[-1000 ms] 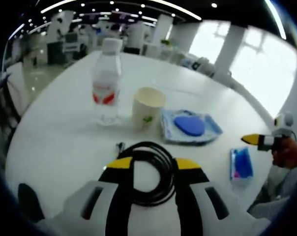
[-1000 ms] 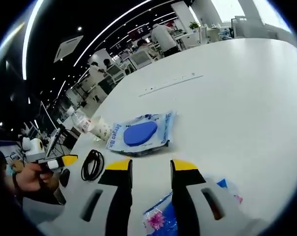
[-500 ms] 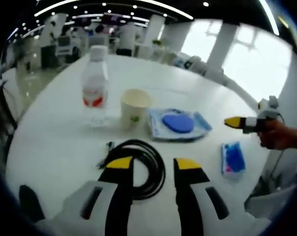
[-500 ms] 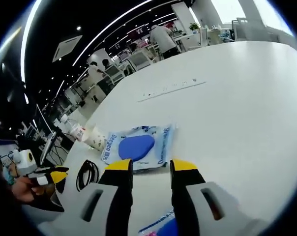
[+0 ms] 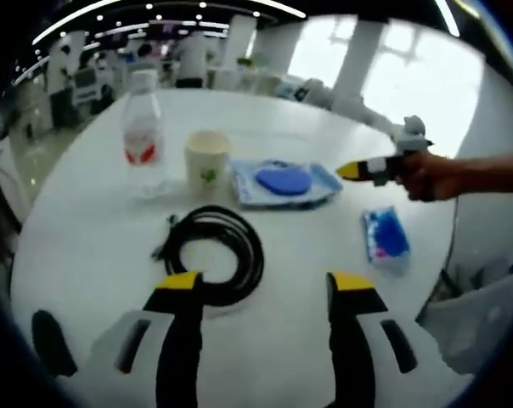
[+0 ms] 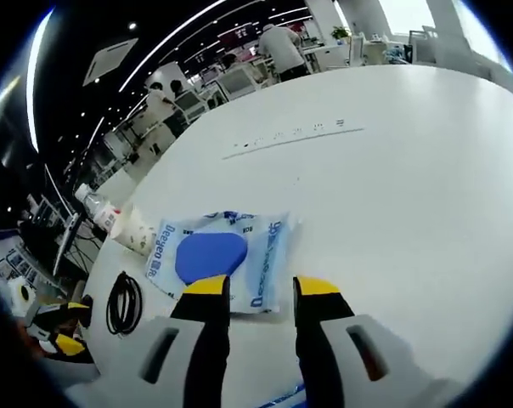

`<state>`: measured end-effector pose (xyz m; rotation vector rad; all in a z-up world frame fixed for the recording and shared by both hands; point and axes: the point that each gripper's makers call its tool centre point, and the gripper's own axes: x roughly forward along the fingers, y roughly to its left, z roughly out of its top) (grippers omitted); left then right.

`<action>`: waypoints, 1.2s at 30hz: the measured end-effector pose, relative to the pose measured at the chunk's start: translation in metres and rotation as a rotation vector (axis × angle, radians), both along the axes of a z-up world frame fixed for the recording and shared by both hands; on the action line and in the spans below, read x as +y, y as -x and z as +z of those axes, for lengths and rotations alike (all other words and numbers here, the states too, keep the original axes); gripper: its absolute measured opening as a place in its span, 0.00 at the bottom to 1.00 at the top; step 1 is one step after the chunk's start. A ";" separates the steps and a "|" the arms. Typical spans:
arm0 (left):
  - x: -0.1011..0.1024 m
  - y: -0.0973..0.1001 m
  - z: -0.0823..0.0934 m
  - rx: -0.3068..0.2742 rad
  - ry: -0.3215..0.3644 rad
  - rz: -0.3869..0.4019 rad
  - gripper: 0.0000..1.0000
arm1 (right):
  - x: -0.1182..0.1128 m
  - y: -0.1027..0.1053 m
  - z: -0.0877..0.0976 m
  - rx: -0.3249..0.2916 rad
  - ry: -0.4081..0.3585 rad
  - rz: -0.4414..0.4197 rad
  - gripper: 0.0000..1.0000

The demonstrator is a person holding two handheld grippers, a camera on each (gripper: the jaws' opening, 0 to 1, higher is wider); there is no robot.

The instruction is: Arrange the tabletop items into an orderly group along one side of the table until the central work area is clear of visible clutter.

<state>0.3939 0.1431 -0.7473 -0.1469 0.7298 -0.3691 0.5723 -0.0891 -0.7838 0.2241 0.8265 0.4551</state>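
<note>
Tabletop items were spread across the white table (image 5: 87, 246), none yet grouped along one side. By size: a wet-wipe pack (image 5: 284, 182) with a blue lid lay at centre; a coiled black cable (image 5: 212, 252) at its 7 o'clock; a water bottle (image 5: 143, 132) and a paper cup (image 5: 206, 159) stood side by side at its 9 o'clock; a small blue packet (image 5: 385, 239) lay at its 4 o'clock. The left gripper (image 5: 265, 285), jaws wide apart and empty, hovered with the cable at its 11 o'clock. The right gripper (image 6: 253, 287), jaws parted and empty, faced the wipe pack (image 6: 218, 255), just beyond its tips at 12 o'clock. Judged risks: the flat pack may slide instead of lifting if the jaws close on its slack film; the springy cable may uncoil; a sweeping arm could topple the bottle or cup.
</note>
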 end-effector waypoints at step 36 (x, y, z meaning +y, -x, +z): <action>-0.002 0.033 -0.014 0.046 -0.023 -0.033 0.56 | -0.004 -0.015 -0.025 0.017 0.049 -0.034 0.04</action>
